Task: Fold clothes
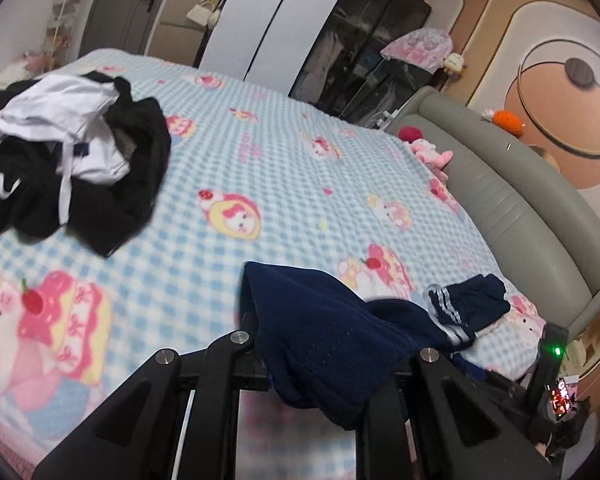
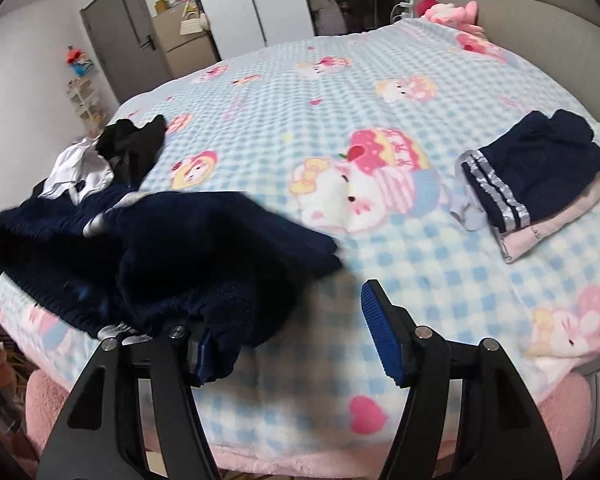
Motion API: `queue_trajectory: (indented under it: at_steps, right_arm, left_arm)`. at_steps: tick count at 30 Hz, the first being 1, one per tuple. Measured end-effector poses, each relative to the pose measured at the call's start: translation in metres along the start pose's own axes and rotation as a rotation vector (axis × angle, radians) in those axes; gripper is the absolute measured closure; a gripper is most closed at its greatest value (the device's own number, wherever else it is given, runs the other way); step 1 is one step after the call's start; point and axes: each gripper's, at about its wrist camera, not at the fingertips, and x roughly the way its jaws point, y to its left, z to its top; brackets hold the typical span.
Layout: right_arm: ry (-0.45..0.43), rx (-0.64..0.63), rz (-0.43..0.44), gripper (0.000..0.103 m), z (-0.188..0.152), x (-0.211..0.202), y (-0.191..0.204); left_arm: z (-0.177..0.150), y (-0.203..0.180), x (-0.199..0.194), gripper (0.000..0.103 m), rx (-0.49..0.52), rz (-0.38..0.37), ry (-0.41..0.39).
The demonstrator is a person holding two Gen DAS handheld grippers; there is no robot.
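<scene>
A bed takes up most of both views, covered by a blue-and-white checked blanket [image 2: 380,92] printed with pink cartoon figures, with a pink fuzzy layer showing under its near edge. A grey padded headboard [image 1: 500,200] curves along the far side, with pink plush toys [image 1: 430,154] at its foot and an orange one on top. Behind the bed stand a white wardrobe [image 1: 256,12], a dark glass cabinet, a grey door [image 2: 120,28] and a small shelf rack by the wall. A loose pile of black and white clothes [image 1: 72,148] sits on the far left part of the blanket. A folded stack [image 2: 536,172], navy with silver stripes on top of a pale pink piece, lies on the right side, well apart from the pile. The navy garment [image 2: 160,248] lies crumpled at the near edge of the bed, blurred in places. The left gripper [image 1: 324,344] has its fingers hidden under navy cloth draped across it, so cannot tell whether it is clamped or just covered. The right gripper [image 2: 288,332] stands wide apart; its left blue pad [image 2: 204,356] touches the garment's edge, partly buried in it, and its right pad [image 2: 380,332] hangs clear over the blanket, holding nothing.
</scene>
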Motion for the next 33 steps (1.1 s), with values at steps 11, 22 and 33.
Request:
queue_trajectory:
  at_steps: [11,22,33]
  right_arm:
    - [0.091,-0.128,0.045,0.043,-0.020,0.013,0.032]
    - [0.143,-0.268,-0.108,0.054,-0.043,0.050,0.041]
    - [-0.019,-0.319,-0.138,0.093,0.041,0.030,0.031]
  left_arm:
    - [-0.021,0.005,-0.003,0.086,0.024,-0.051,0.026]
    - [-0.064,0.012,0.047,0.067,0.129,0.221,0.186]
    - [0.007,0.006,0.057,0.079,0.224,0.232,0.091]
